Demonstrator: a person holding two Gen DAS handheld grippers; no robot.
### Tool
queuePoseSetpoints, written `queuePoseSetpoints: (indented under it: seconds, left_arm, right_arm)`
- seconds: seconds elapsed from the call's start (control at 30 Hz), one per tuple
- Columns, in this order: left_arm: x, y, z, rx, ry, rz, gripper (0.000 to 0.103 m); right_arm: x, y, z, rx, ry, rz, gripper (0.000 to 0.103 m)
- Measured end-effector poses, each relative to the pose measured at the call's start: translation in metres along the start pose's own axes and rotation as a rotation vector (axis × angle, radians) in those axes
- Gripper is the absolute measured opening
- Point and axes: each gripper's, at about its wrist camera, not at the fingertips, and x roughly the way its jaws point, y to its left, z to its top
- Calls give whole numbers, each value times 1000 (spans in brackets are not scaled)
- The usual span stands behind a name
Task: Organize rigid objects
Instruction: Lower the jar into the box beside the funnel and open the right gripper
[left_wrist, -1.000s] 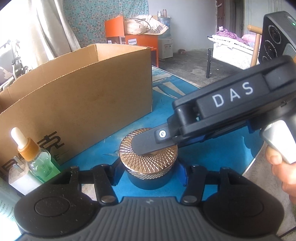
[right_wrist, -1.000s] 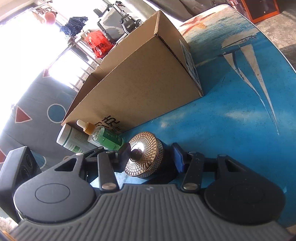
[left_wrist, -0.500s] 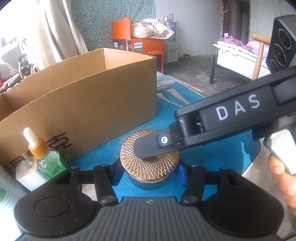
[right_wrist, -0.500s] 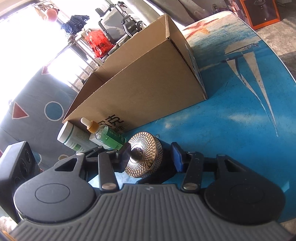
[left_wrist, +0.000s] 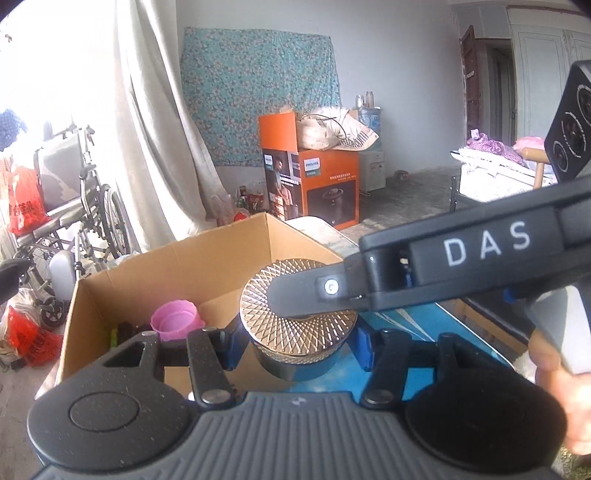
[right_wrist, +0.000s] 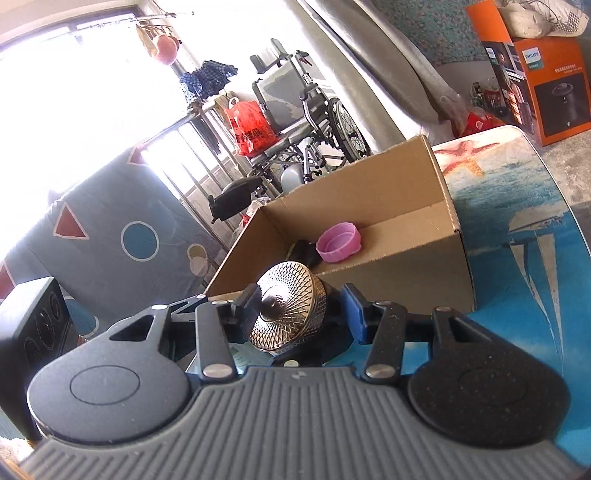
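In the left wrist view an open brown cardboard box (left_wrist: 177, 273) stands on the blue sea-print table (left_wrist: 436, 325), holding a pink plastic cap (left_wrist: 175, 319). Right of the cap, the round jar with a gold diamond-patterned lid (left_wrist: 295, 332) hangs clear of the table, level with the box's rim. The left gripper (left_wrist: 297, 341) clamps its sides between blue pads. The right gripper (right_wrist: 295, 312) grips it top to bottom, one finger (left_wrist: 295, 297) lying flat across the lid. A hand (left_wrist: 557, 387) shows at the right edge.
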Motion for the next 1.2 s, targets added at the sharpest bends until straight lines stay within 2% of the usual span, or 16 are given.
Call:
queuePoseSetpoints:
  seconds: [0.07,0.2,0.27,0.4,0.53,0.6,0.73,0.97,1.1,1.2]
  left_arm:
    - [0,13,13,-22,-2,21,57]
    - [17,48,38,-100,61,17,57]
    - [35,67,45,-148,113,9,57]
    - [78,105,46,-236,277,-15,57]
    - [120,137,28,-355,449,-45,57]
    - [138,151,19,-399,522,-42,57]
    - [161,162,9,-450,617,-45,57]
    - [181,164,2,-520,705,-49,57]
    - [177,162,4,-500,705,-50,63]
    - [170,156,10,-466,675,-28,65]
  right_arm:
    - [8,10,18,-38,-3,18,48]
    - [41,27,59,-104,43,27,49]
    - [66,28,76,-105,91,26,50]
    - [124,16,101,-60,239,11,50]
    - [188,-9,104,33,422,-16,50]
    - [210,-19,98,65,481,-22,50]
    - [240,-36,86,114,574,-36,50]
    - [264,-58,77,162,651,-57,50]
    - [272,-65,73,191,671,-62,51]
    - [273,-70,71,223,653,-48,51]
